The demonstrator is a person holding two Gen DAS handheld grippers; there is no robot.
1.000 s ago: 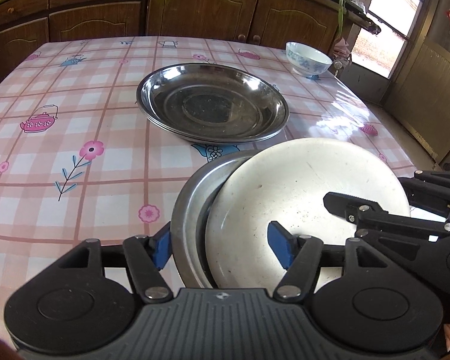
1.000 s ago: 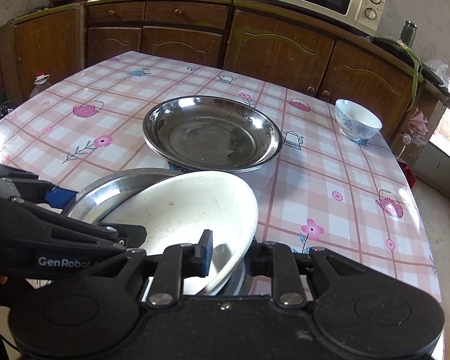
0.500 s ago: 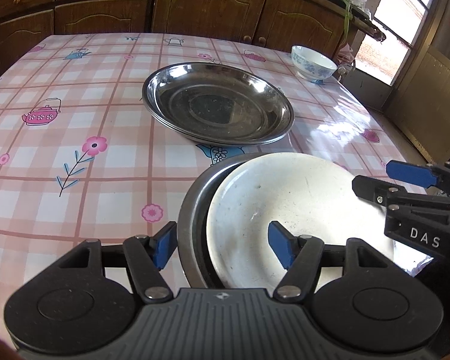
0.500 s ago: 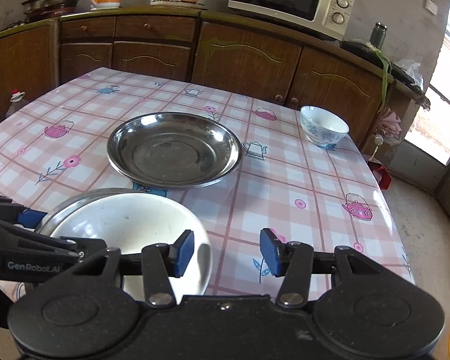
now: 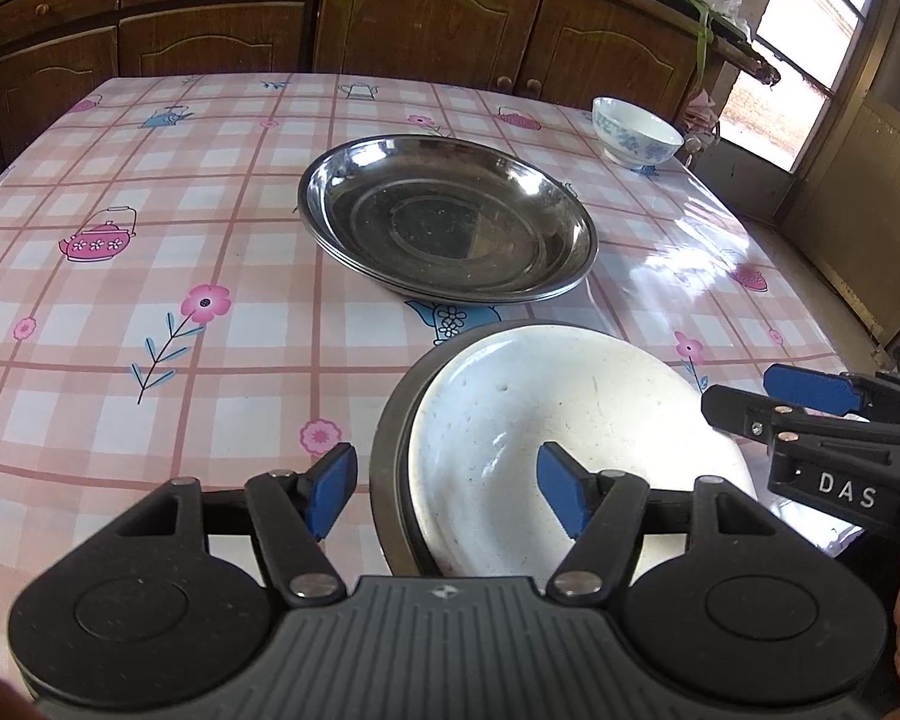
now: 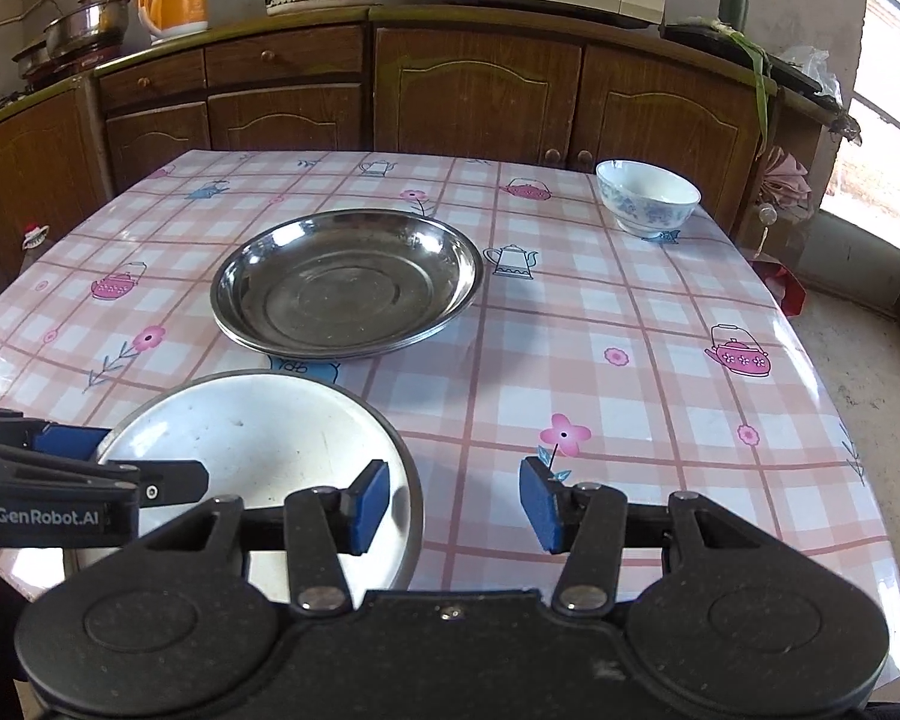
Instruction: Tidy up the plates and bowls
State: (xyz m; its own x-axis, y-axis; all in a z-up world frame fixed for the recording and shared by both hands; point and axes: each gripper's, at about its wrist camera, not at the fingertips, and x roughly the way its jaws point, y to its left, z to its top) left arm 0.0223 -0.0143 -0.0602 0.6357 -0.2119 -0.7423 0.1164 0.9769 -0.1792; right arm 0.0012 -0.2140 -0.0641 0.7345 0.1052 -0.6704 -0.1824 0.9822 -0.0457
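Both grippers' fingers stand apart, gripping nothing: left gripper (image 5: pixel 444 495) straddling white plate (image 5: pixel 546 444)'s rim, right gripper (image 6: pixel 455 504) just opened beside it.

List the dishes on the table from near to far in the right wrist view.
White plate nested in a steel plate → stack of steel plates → blue-patterned bowl.

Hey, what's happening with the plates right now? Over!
Both grippers open, empty. White plate sits in steel plate. Nothing blocking.
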